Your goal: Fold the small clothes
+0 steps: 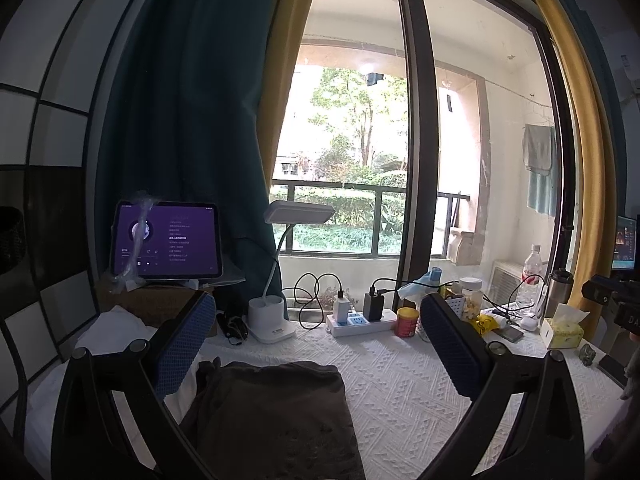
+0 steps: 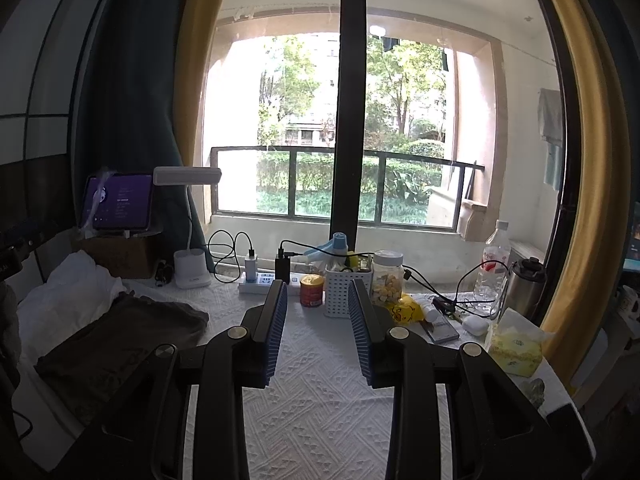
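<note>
A dark brown garment [image 1: 272, 412], folded into a rough rectangle, lies on the white textured tablecloth [image 1: 400, 380]. My left gripper [image 1: 318, 302] hovers just over its near part with its jaws spread wide and nothing between the blue pads [image 1: 184, 344]. In the right wrist view the same garment [image 2: 120, 340] lies off to the left, well apart from my right gripper [image 2: 318, 286]. That gripper is open by a narrow gap above bare tablecloth [image 2: 320, 400] and holds nothing.
A white cloth bundle [image 2: 68, 292] lies behind the garment. Along the window stand a tablet [image 1: 168, 240], desk lamp [image 1: 268, 320], power strip [image 1: 360, 322], red can [image 2: 312, 290], white basket [image 2: 338, 296], jar [image 2: 386, 278], bottle [image 2: 494, 260], flask [image 2: 524, 288] and tissue box [image 2: 516, 348].
</note>
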Demonstrator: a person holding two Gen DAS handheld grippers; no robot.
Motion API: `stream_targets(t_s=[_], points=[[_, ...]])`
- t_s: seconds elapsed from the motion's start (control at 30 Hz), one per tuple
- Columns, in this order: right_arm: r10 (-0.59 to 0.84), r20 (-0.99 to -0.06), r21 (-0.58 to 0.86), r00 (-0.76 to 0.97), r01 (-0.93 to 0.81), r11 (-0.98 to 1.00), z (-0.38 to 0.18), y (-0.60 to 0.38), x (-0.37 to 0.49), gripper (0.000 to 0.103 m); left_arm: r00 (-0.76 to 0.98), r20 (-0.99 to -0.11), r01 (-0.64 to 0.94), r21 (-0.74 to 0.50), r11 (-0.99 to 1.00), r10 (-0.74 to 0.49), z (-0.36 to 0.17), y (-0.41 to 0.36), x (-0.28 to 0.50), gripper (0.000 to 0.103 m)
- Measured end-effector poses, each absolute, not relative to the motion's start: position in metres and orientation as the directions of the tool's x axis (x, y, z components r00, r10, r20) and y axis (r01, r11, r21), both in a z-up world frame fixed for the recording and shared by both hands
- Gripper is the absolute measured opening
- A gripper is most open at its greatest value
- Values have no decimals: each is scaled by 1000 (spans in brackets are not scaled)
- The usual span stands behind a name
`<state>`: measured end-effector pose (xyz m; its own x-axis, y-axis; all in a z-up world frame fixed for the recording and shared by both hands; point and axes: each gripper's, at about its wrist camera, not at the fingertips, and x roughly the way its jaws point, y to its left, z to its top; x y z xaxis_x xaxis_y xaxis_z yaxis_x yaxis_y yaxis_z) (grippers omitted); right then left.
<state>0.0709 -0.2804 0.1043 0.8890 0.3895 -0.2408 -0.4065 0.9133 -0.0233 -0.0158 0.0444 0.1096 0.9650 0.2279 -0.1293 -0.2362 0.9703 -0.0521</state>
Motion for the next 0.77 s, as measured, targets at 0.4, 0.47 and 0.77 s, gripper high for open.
stream_targets(t_s=[0.4, 0.47, 0.77], points=[[390, -243, -21, 888, -407, 913, 104, -280, 71, 34, 966, -129, -234, -50, 971, 226, 109, 45, -16, 101], [390, -243, -22, 888, -407, 913, 104, -280, 71, 34, 966, -130, -232, -49, 971, 224, 109, 45, -16, 101], [389, -246, -19, 888, -406, 914, 103, -279, 72, 34, 967, -129, -227, -48, 973, 219, 108, 43, -16, 101]])
